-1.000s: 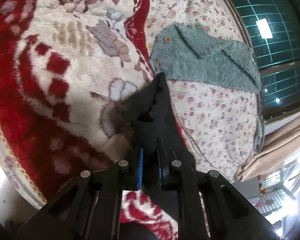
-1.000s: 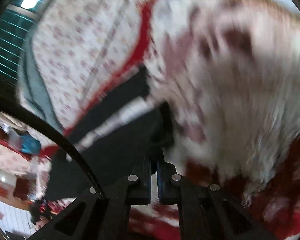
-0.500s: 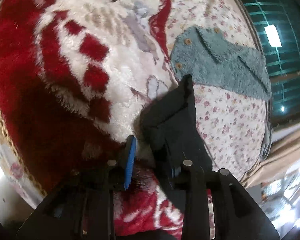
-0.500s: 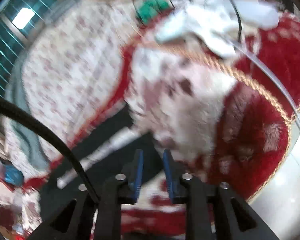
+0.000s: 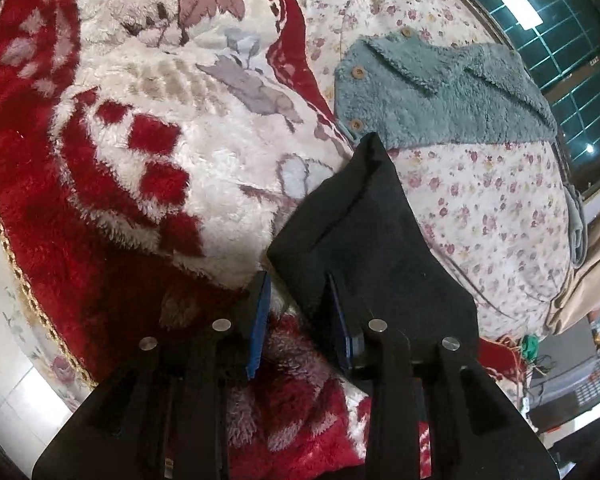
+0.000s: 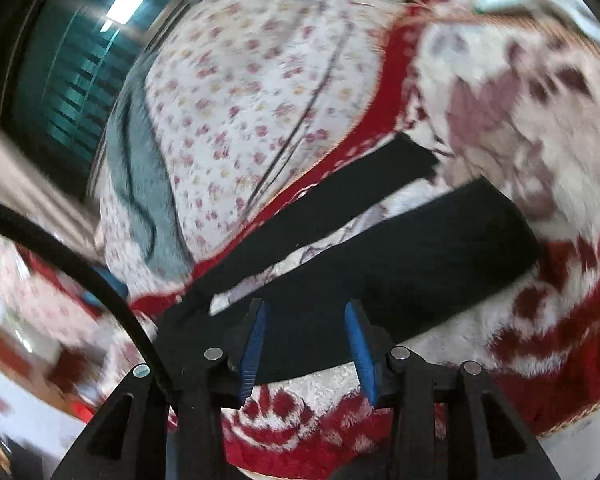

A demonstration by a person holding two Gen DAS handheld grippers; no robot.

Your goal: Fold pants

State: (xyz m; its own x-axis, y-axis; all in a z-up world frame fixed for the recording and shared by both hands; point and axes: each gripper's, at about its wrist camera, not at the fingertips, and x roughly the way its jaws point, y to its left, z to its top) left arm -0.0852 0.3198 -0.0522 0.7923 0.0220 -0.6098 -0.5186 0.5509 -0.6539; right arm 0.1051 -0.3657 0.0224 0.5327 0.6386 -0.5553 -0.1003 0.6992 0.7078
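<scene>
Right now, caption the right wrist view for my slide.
Open right gripper above black pants, legs spread on the red-and-white fleece blanket.

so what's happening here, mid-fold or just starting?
Looks like just starting. A person holds two sets of tongs over black pants lying on a red-and-white plush blanket. Both the left tongs and the right tongs are open and hold nothing. In the right wrist view the two legs lie spread apart and unfolded. A teal fleece garment sits beyond on a floral sheet.
</scene>
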